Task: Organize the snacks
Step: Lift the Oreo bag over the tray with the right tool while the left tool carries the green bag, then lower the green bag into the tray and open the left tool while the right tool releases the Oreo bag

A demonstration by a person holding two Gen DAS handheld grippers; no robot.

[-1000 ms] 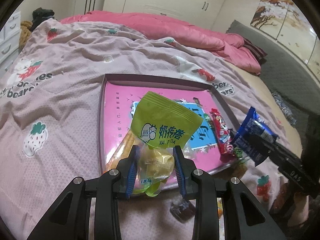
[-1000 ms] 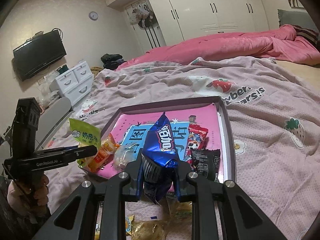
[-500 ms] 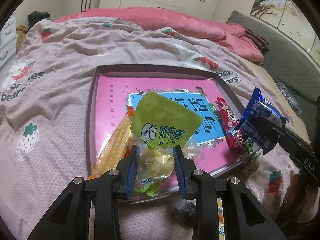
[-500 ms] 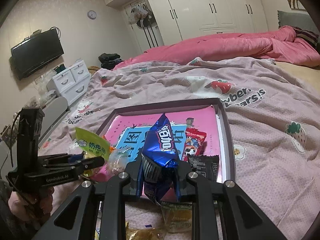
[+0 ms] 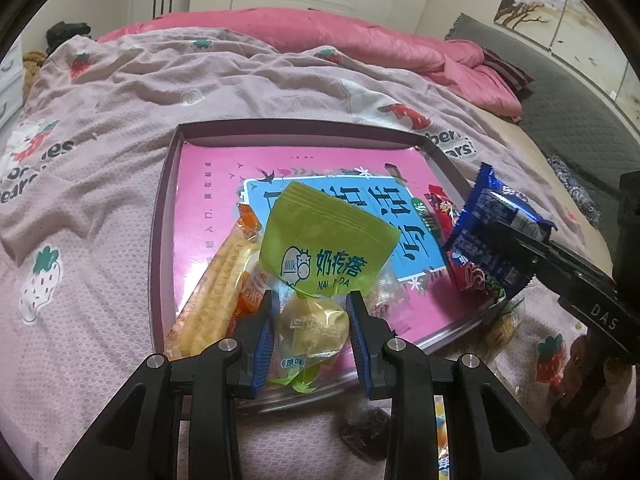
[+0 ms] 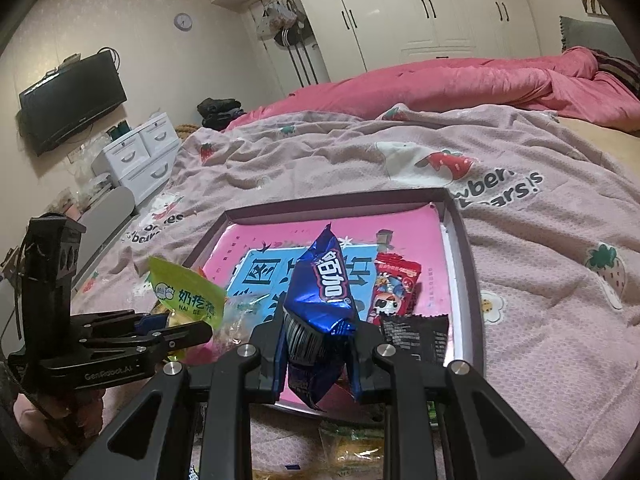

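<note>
My left gripper point(image 5: 312, 312) is shut on a green milk-candy bag point(image 5: 326, 250) and holds it over the near edge of the pink tray point(image 5: 208, 184). My right gripper point(image 6: 318, 332) is shut on a blue snack packet point(image 6: 322, 280) above the tray's near edge point(image 6: 468, 280); the packet also shows in the left wrist view point(image 5: 486, 236). In the tray lie a yellow corn-stick packet point(image 5: 216, 300), a red packet point(image 6: 394, 288) and a black packet point(image 6: 416, 338). The left gripper and green bag point(image 6: 186, 294) show at the left of the right wrist view.
The tray sits on a pink strawberry blanket point(image 5: 92, 184) on a bed. Loose snacks lie on the blanket near the tray's front: a dark wrapped piece point(image 5: 366, 434) and yellow packets point(image 6: 352, 446). White drawers point(image 6: 140, 156) stand by the wall.
Both grippers have moved forward and lower toward the tray, each still holding its packet. The tray fills more of both views.
</note>
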